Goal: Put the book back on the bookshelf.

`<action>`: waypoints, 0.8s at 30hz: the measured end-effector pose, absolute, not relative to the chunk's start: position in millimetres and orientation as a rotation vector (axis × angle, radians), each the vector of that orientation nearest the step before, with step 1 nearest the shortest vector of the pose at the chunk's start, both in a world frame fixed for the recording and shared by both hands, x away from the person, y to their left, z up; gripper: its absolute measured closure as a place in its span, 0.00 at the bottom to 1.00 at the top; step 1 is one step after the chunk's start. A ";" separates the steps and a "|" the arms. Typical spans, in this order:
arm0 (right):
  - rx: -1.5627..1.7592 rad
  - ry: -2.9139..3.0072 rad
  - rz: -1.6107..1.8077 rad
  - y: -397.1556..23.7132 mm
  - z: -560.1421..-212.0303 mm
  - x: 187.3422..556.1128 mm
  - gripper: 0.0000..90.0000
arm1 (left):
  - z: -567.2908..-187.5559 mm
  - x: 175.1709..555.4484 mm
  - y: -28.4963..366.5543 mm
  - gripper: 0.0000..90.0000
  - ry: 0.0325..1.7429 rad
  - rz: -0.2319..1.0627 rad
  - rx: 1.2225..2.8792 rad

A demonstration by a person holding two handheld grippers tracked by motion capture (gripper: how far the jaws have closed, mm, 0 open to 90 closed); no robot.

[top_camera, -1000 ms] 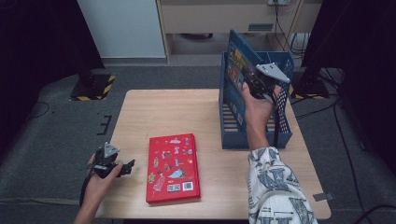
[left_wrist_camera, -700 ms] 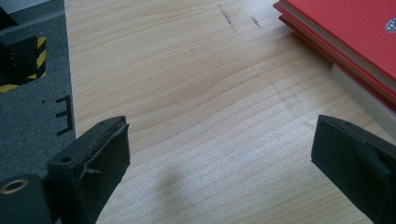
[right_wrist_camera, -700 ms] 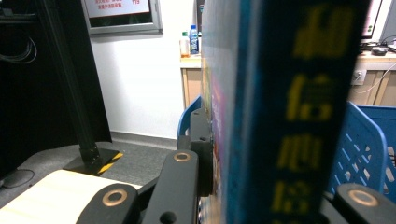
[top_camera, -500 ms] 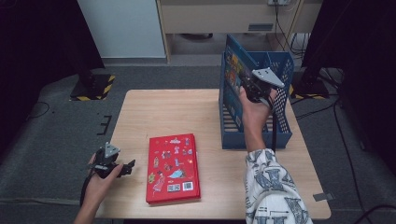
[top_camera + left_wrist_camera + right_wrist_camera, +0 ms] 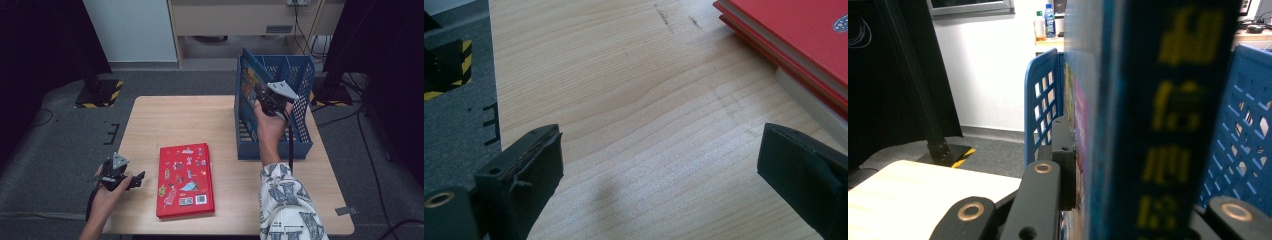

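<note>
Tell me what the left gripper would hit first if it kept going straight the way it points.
Probably the red hardcover books lying stacked on the light wooden table. The left gripper, open, points across bare tabletop toward their near edge, though the line may pass just beside it.

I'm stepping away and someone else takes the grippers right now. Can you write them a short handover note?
Right gripper: shut on a blue book, held upright at the left compartment of the blue rack, partly inside it.
Left gripper: open, holding nothing, low over the table left of the red book.
Done: the blue book is lifted and at the rack.
Left: seat the blue book in the rack and let go; the red book lies flat on the table, untouched, and probably goes in next.
</note>
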State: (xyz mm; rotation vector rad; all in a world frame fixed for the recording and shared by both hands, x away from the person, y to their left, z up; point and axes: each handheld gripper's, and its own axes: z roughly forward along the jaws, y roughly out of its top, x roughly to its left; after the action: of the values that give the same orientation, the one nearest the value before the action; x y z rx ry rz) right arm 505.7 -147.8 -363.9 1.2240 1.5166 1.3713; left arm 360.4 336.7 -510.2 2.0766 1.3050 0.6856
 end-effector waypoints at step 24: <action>1.222 1.576 1.337 -144.5 -373.3 496.5 0.91 | -510.3 359.9 336.0 0.04 1.308 0.697 2.085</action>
State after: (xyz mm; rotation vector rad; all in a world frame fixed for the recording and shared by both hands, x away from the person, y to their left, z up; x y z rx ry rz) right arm 496.5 -144.5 -373.3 1.2217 1.5762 1.3371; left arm 359.9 336.0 -510.3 2.0852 1.3079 0.6967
